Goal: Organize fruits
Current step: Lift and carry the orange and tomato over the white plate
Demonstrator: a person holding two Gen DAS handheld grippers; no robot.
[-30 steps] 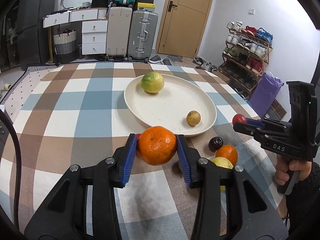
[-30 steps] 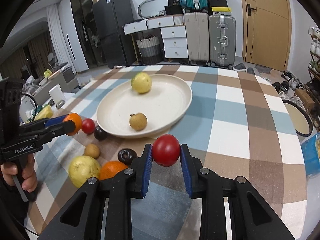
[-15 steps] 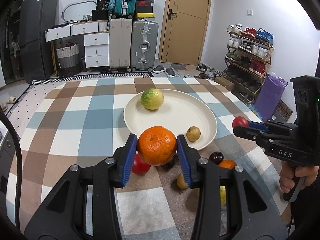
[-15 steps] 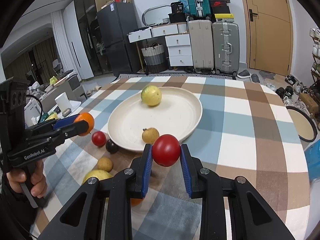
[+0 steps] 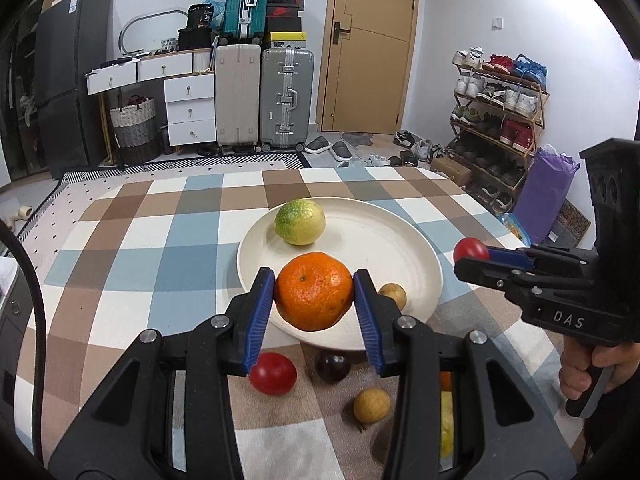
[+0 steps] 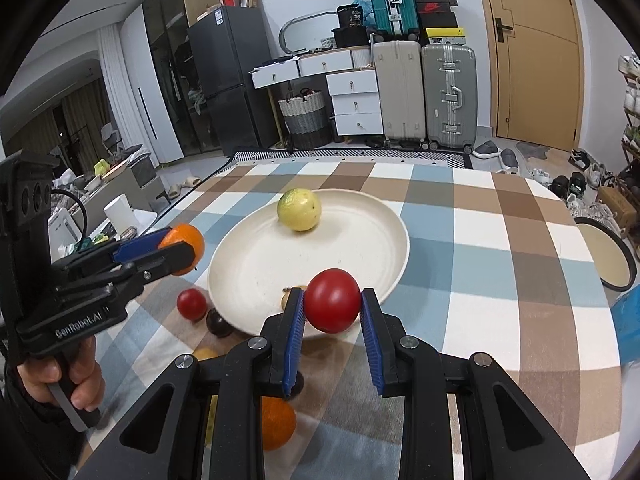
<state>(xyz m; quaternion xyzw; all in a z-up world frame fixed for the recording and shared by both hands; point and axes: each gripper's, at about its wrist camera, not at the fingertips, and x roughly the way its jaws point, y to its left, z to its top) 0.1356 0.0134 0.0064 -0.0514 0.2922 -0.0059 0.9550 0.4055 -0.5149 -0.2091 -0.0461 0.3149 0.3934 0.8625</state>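
Note:
My left gripper (image 5: 314, 298) is shut on an orange (image 5: 314, 291) and holds it above the near rim of the cream plate (image 5: 384, 240). My right gripper (image 6: 332, 304) is shut on a red tomato (image 6: 333, 300), held above the plate's (image 6: 256, 256) near right rim. A green-yellow citrus (image 5: 300, 222) and a small brown fruit (image 5: 394, 294) lie on the plate. The right gripper also shows in the left wrist view (image 5: 470, 258), and the left gripper in the right wrist view (image 6: 176, 250).
On the checkered tablecloth before the plate lie a red tomato (image 5: 273, 373), a dark plum (image 5: 332, 366), a small brown fruit (image 5: 372, 405), another orange (image 6: 276, 422) and a yellow fruit (image 5: 446, 424). A round tray (image 6: 608, 256) sits beyond the table's right edge.
Both grippers have risen and moved forward toward the plate, each keeping its fruit. The loose fruits on the cloth now lie below and behind the fingertips.

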